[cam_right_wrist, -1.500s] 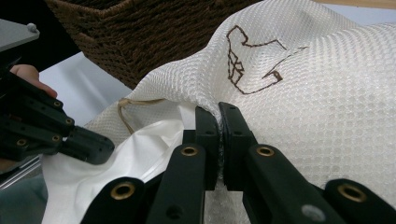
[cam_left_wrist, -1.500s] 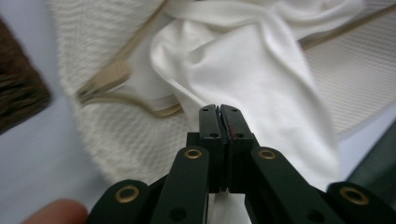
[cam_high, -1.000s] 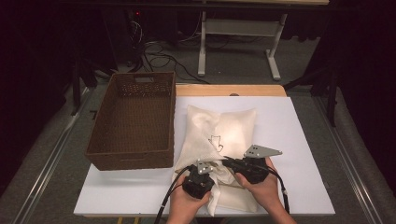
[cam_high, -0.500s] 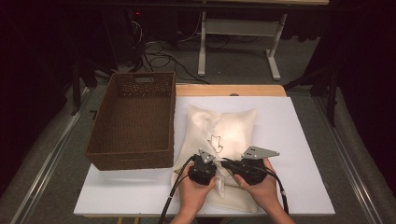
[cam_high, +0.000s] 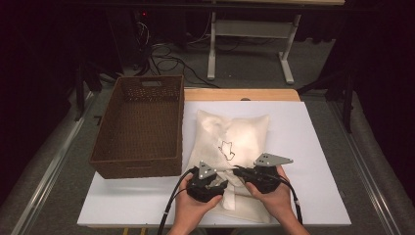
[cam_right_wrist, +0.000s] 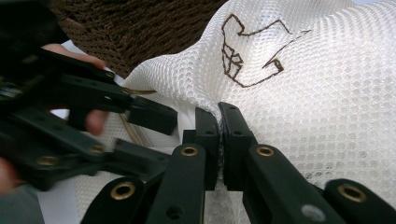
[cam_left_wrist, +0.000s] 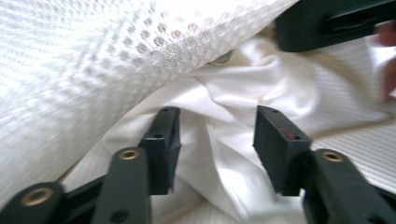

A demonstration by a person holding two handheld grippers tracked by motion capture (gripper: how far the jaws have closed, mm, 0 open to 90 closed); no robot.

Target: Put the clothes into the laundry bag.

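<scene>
A white mesh bag [cam_high: 235, 132] with a brown stitched figure [cam_right_wrist: 247, 51] lies on the white table [cam_high: 313, 147]. My right gripper [cam_right_wrist: 219, 109] is shut on the bag's near mesh edge and holds it raised. A white cloth [cam_left_wrist: 224, 93] lies under that lifted mesh [cam_left_wrist: 70, 60]. My left gripper [cam_left_wrist: 217, 121] sits at the bag's mouth; its jaws have just been opening, and a fold of the cloth stands between them with the pads clear of it. From above, the left gripper [cam_high: 225, 185] and right gripper [cam_high: 238, 171] are close together at the bag's near end.
A brown wicker basket [cam_high: 142, 164] stands on the table's left side, right beside the bag, and also shows behind the bag [cam_right_wrist: 130, 23]. The right gripper's jaw [cam_left_wrist: 327, 23] hangs just above the left one's. Cables trail toward the near table edge.
The left hand has shifted a little forward to the bag's mouth. The right hand has kept its place on the mesh edge.
</scene>
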